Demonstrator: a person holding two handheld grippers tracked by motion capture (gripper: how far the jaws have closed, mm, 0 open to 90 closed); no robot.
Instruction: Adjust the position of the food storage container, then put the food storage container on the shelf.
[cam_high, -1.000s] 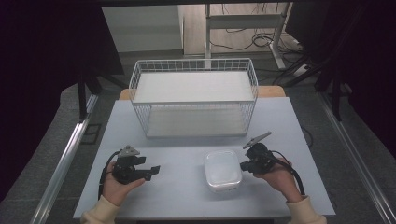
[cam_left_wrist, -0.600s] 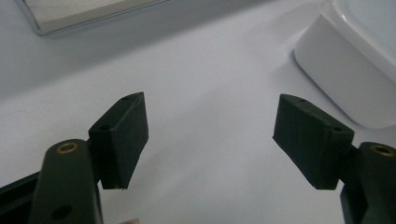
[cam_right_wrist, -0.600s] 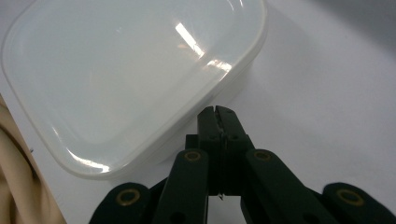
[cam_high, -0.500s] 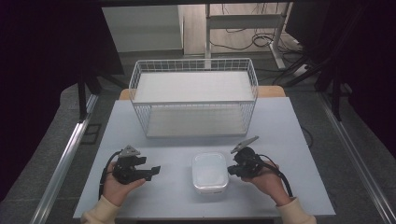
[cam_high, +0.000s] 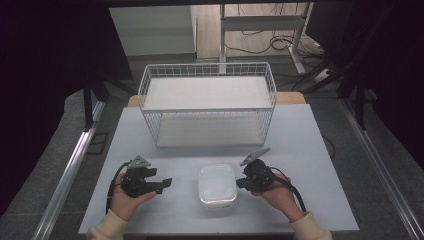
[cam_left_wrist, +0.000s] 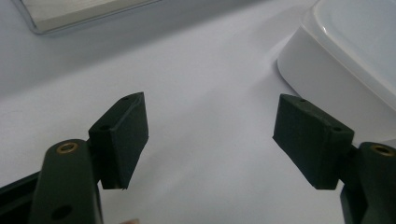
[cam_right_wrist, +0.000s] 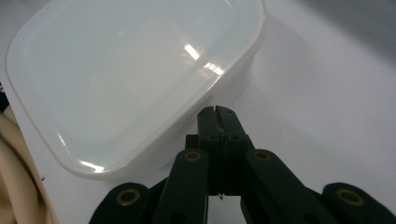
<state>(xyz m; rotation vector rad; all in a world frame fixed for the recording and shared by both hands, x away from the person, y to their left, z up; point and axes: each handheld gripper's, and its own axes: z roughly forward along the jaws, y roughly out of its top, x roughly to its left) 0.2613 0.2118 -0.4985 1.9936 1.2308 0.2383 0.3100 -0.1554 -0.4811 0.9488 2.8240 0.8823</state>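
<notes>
A white lidded container (cam_high: 216, 185) sits on the desk (cam_high: 310, 150) near its front edge, between the two hands and in front of the wire basket (cam_high: 207, 102). The right tongs (cam_right_wrist: 217, 112) are clenched on nothing — tips against the container's side. The left tongs (cam_left_wrist: 210, 140) stand released, just beside it.

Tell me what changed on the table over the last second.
The right tongs, shut with their tips against the white lidded container, slid leftward in the high view, and the container went with them, toward the left tongs. The left tongs stayed put, open and empty; the wire basket did not move.
</notes>
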